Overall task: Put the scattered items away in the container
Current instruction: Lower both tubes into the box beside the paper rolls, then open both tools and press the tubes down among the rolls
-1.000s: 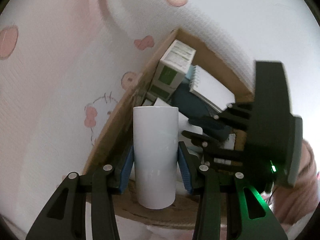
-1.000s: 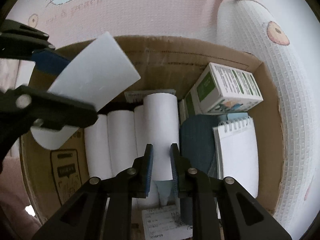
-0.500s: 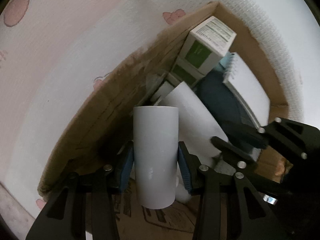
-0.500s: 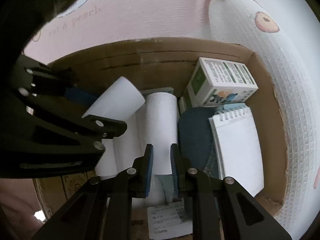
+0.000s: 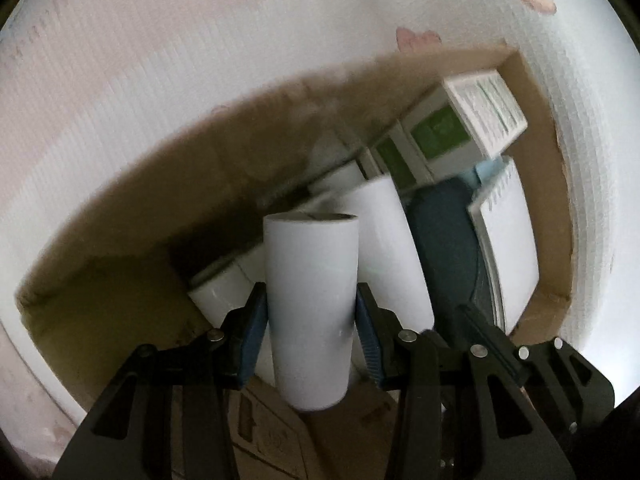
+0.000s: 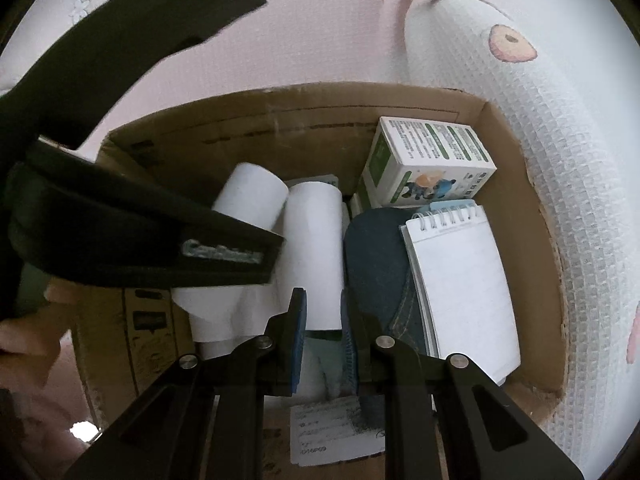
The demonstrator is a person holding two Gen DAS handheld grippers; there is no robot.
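My left gripper (image 5: 310, 330) is shut on a white cylinder (image 5: 310, 300) and holds it inside the brown cardboard box (image 5: 132, 240), above other white cylinders (image 5: 384, 240). In the right wrist view the held cylinder (image 6: 252, 196) points into the box (image 6: 280, 120) beside a lying white cylinder (image 6: 314, 248). My right gripper (image 6: 322, 340) hovers over the box's near side, jaws narrowly apart with nothing clamped; a pale item lies beneath them.
The box also holds a green-and-white carton (image 6: 428, 164), a spiral notepad (image 6: 460, 280), a dark blue denim item (image 6: 376, 264) and a printed label (image 6: 328, 432). Pink-and-white patterned bedding (image 6: 540, 140) surrounds the box.
My left gripper has carried its white cylinder from above the box rim down into the box, toward the lying cylinders. My right gripper has stayed nearly still.
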